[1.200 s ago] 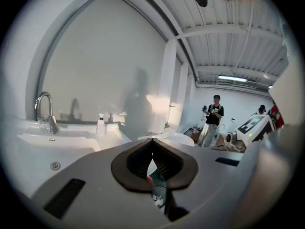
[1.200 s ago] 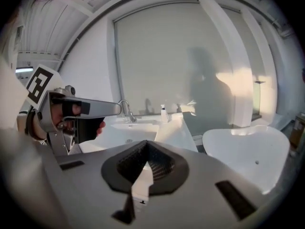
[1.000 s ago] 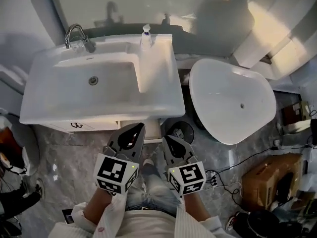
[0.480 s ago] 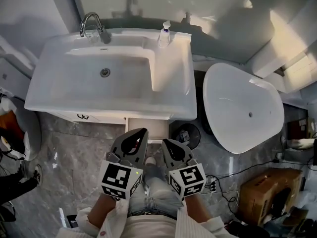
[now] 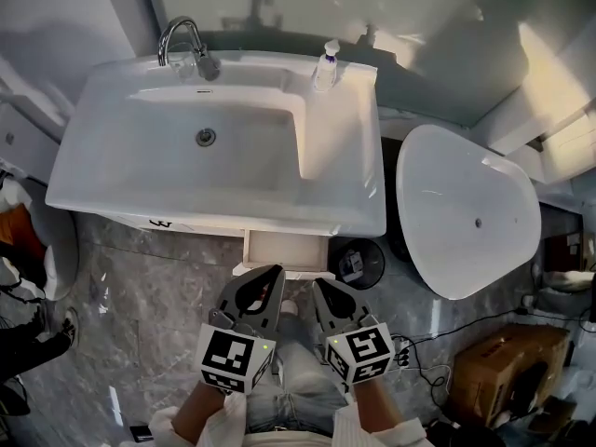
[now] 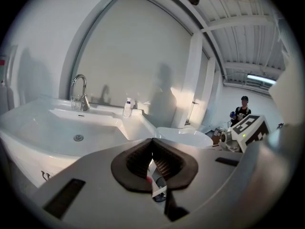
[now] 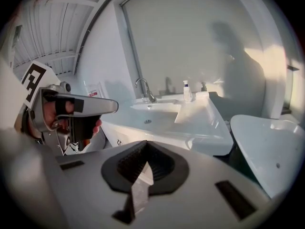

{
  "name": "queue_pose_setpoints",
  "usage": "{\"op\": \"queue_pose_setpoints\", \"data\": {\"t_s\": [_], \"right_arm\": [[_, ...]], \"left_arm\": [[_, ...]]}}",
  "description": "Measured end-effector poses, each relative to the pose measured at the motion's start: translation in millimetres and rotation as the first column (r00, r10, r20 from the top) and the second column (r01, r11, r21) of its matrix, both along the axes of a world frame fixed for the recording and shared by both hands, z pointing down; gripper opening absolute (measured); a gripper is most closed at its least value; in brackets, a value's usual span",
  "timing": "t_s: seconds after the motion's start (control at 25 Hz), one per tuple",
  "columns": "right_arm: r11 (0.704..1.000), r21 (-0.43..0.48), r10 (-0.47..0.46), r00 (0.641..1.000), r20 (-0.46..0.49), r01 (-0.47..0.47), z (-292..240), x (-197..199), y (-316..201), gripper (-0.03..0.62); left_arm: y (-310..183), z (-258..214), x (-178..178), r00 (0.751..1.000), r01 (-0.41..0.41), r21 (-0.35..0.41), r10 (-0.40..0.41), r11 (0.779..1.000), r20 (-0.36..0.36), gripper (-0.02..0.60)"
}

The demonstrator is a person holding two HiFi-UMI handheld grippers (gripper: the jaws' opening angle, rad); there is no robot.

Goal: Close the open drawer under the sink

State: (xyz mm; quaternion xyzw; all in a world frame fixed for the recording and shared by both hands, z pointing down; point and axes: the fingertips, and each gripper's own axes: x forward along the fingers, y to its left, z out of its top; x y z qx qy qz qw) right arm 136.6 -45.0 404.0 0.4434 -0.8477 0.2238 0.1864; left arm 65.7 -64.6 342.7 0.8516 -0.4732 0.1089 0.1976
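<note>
Open drawer under the sink, two grippers before it.
One drawer juts past the sink's front rim, right of centre. The left gripper and right gripper point at its front edge, jaws pressed together, empty. Open floor lies to the left; one round bin and one toilet crowd the right.

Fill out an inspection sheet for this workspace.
Surface: grey marble floor; white sink with a bottle at its back edge.
Job's things: drawer under the sink, open, looks empty.
Clutter: dark bin, cardboard box, both on the floor.
Grippers: left gripper and right gripper shut, empty, just short of the drawer.
Cables: one cable on the floor, right of the grippers.
Surroundings: faucet, toilet; a person far off in the left gripper view.
</note>
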Motion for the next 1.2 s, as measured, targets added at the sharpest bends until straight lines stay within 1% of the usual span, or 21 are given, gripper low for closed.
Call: {"op": "queue_pose_setpoints", "data": {"t_s": [0.2, 0.36, 0.52, 0.6, 0.76, 0.96, 1.2], "right_arm": [[1.000, -0.024, 0.001, 1.000, -0.011, -0.001, 24, -3, 1, 0.011], [0.999, -0.040, 0.012, 1.000, -0.013, -0.012, 48, -7, 3, 0.011], [0.998, -0.060, 0.024, 0.999, -0.026, -0.025, 75, -10, 8, 0.011], [0.997, -0.065, 0.037, 0.999, -0.027, -0.039, 89, -11, 9, 0.011], [0.994, -0.076, 0.073, 0.997, -0.037, -0.075, 119, -9, 15, 0.011], [0.988, -0.074, 0.130, 0.990, -0.052, -0.134, 153, -8, 16, 0.011], [0.983, -0.090, 0.158, 0.987, -0.037, -0.160, 184, -12, 24, 0.011]], "left_arm": [[7, 33, -3, 1.000, -0.003, -0.043, 0.003, 0.999, 0.003, 0.017], [11, 60, -7, 1.000, -0.004, -0.068, 0.005, 0.998, 0.021, 0.016], [13, 89, -15, 1.000, 0.008, -0.092, -0.007, 0.996, 0.009, 0.017], [14, 105, -19, 1.000, 0.015, -0.104, -0.014, 0.995, 0.010, 0.017], [21, 137, -24, 0.999, 0.013, -0.119, -0.008, 0.993, 0.036, 0.017], [29, 176, -26, 1.000, 0.012, -0.130, -0.009, 0.991, 0.025, 0.017], [39, 215, -24, 0.998, -0.024, -0.149, 0.033, 0.989, 0.059, 0.017]]}}
